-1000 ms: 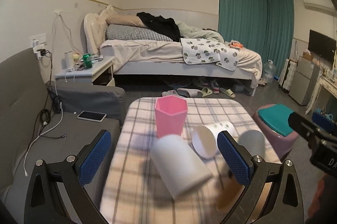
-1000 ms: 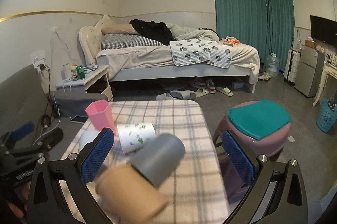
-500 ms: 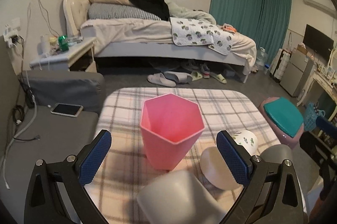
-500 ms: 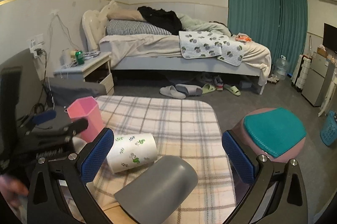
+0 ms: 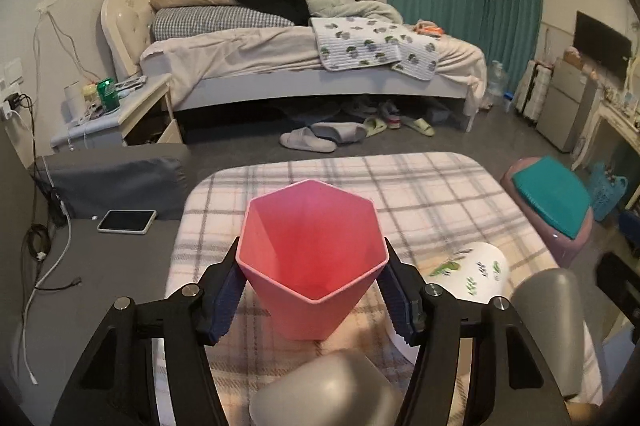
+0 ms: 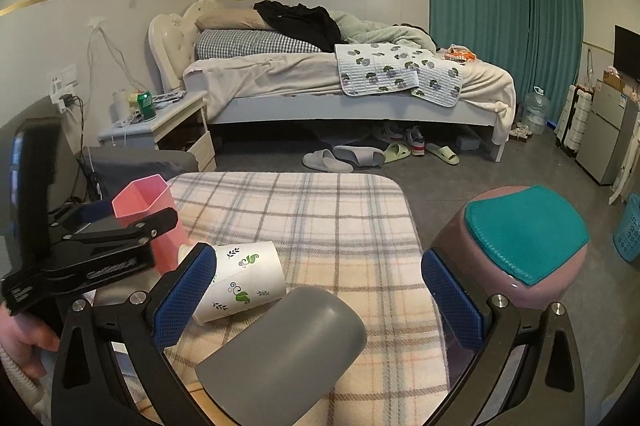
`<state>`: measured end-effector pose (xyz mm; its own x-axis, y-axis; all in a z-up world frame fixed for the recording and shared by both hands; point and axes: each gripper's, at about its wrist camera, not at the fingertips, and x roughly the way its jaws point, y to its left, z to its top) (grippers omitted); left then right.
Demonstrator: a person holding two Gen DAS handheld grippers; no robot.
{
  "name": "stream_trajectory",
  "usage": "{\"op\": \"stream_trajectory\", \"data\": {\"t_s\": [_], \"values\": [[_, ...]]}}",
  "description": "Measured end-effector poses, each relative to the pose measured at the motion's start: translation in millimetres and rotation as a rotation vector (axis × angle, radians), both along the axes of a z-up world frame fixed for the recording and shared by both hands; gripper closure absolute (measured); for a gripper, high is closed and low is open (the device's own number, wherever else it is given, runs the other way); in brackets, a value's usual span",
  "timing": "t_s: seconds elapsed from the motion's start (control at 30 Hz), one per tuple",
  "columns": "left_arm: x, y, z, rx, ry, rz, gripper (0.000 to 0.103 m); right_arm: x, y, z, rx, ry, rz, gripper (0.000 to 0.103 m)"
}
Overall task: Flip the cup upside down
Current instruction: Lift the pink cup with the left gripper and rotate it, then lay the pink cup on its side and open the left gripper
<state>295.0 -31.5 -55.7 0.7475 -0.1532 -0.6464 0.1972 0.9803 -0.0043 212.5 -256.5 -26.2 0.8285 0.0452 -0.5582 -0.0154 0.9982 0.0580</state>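
Observation:
A pink hexagonal cup (image 5: 312,262) stands upright, mouth up, on the plaid-covered table (image 5: 424,186). My left gripper (image 5: 313,296) is shut on it, its blue pads pressed against the cup's two sides near the rim. In the right wrist view the same pink cup (image 6: 154,218) sits at the left with the left gripper (image 6: 100,242) clamped around it. My right gripper (image 6: 316,298) is open and empty, above a grey cup (image 6: 284,342) that lies on its side.
A white cup with green leaf prints (image 6: 244,278) lies on its side beside the pink cup. A light grey cup (image 5: 328,390) lies close below the left gripper. A pink stool with a teal cushion (image 6: 520,246) stands right of the table. A phone (image 5: 127,221) lies on the grey sofa.
My left gripper moved forward to the pink cup and closed on it. My right gripper shifted a little forward and stayed open.

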Motion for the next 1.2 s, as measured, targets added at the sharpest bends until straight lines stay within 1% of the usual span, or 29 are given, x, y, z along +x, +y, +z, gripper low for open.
{"op": "stream_trajectory", "data": {"t_s": [0.1,0.2,0.3,0.37,0.47,0.57,0.67,0.73,0.83,0.87,0.97,1.0,1.07,1.13,1.2], "values": [[-2,3,6,-0.046,-0.009,0.005,0.040,-3,0,3,0.001,-0.005,0.002,0.000],[-8,3,29,-0.053,-0.047,0.025,0.040,-7,1,7,-0.012,-0.001,0.010,0.000],[-24,5,69,-0.057,-0.124,0.028,0.041,-17,3,17,-0.066,-0.020,0.013,0.000],[-40,5,98,-0.064,-0.164,0.020,0.040,-29,1,33,-0.090,-0.043,0.003,0.000],[-74,4,140,-0.062,-0.212,0.004,0.040,-52,-5,56,-0.068,-0.078,-0.008,0.000],[-121,1,176,-0.059,-0.236,-0.012,0.040,-83,-12,83,-0.055,-0.105,-0.016,0.000],[-163,1,197,-0.064,-0.238,-0.018,0.040,-120,-15,110,-0.054,-0.136,-0.027,0.000],[-194,-1,207,-0.053,-0.217,-0.019,0.040,-147,-15,128,-0.043,-0.156,-0.027,0.000],[-234,-3,207,-0.020,-0.174,-0.027,0.040,-188,-15,147,-0.040,-0.172,-0.033,0.000],[-244,-3,204,-0.022,-0.156,-0.027,0.040,-197,-14,149,-0.037,-0.173,-0.033,0.000],[-275,-4,182,-0.017,-0.085,-0.028,0.040,-229,-12,153,-0.024,-0.153,-0.033,0.000],[-284,-4,166,-0.020,-0.052,-0.037,0.040,-237,-13,151,-0.025,-0.150,-0.033,0.000],[-296,-5,140,-0.022,-0.008,-0.024,0.040,-251,-11,144,-0.037,-0.143,-0.039,0.000],[-298,-6,104,-0.039,0.098,-0.014,0.040,-259,-9,133,-0.042,-0.124,-0.047,0.000],[-299,-9,76,-0.046,0.165,-0.002,0.040,-262,-7,119,-0.034,-0.095,-0.043,0.000]]}}
